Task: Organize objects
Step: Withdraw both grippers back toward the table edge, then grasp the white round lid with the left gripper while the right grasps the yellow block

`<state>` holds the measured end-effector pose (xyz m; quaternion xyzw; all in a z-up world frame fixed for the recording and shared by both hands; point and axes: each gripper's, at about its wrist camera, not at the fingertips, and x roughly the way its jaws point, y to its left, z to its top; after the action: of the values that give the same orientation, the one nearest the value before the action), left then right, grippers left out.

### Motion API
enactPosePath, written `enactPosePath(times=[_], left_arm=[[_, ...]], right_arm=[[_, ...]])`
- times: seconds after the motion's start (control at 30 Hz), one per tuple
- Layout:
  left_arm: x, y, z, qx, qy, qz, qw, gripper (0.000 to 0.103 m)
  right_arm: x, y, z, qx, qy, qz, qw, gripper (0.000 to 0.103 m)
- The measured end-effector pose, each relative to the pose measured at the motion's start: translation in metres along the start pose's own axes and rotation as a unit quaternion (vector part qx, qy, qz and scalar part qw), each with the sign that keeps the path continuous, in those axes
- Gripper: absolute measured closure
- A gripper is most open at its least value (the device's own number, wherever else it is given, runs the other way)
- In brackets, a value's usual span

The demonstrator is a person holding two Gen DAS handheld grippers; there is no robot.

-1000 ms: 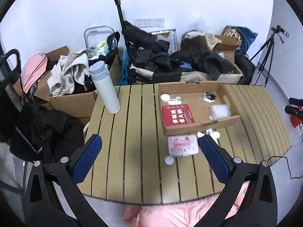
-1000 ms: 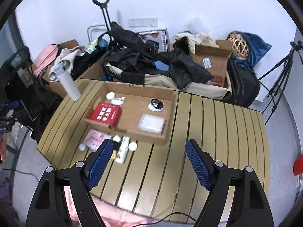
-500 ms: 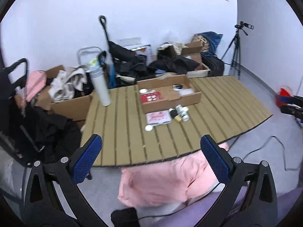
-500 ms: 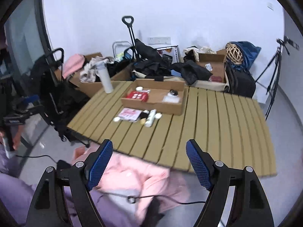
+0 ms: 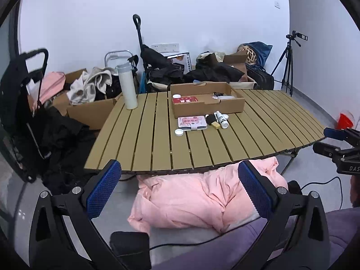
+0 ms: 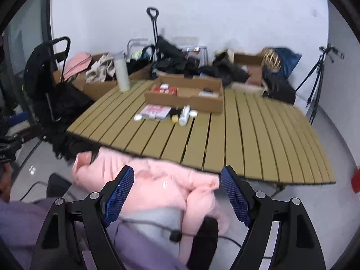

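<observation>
loose items lie on the slatted surface [image 5: 144,139] just in front of the cardboard box [image 5: 207,106], touching or near its near wall: one pink booklet [image 5: 192,123], one white bottle [image 5: 221,119] lying flat, one black item [image 5: 210,119], one small yellow piece [image 5: 215,125], one white cap [image 5: 179,132] left of them and what looks like one more white cap [image 5: 225,117] by the box. inside the box: one red packet [image 5: 185,100], one white jar [image 5: 176,96], one small dark item [image 5: 217,94], one clear pack [image 5: 226,97], partly hidden by the wall.

one tall white flask [image 5: 127,87] stands upright at the far left of the surface, well apart from the rest.

left gripper [image 5: 178,193] and right gripper [image 6: 177,193] both stand wide apart, holding nothing, low and well short of the surface edge, over one pink jacket [image 5: 198,195].

risks, as judged: the flat bottle may roll when nudged; the cluster is tight, so a wide approach may knock neighbours; the cable [image 5: 315,185] and jacket below could snag a gripper on the way in; the right view is blurred, so aim is uncertain.
</observation>
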<state>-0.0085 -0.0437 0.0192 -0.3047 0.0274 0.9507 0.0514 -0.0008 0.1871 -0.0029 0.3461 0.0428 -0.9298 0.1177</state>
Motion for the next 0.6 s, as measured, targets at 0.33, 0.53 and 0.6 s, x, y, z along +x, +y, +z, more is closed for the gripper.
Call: enactPosePath(times=[0.33,0.53,0.6], left_arm=[[0.118,0.014,-0.001,-0.013,0.044,-0.019,0.9988,0.000],[0.217,0.024,0.023,-0.033,0.054,-0.051,0.9967,0.010],[0.249,0.022,0.025,-0.022,0.069,-0.054,0.9960,0.018]], right_arm=[[0.121,0.007,0.007,-0.008,0.073,0.083,0.994,0.042],[0.231,0.018,0.061,-0.025,0.061,0.099,0.993,0.042],[0.280,0.016,0.076,-0.004,0.072,0.121,0.990,0.042]])
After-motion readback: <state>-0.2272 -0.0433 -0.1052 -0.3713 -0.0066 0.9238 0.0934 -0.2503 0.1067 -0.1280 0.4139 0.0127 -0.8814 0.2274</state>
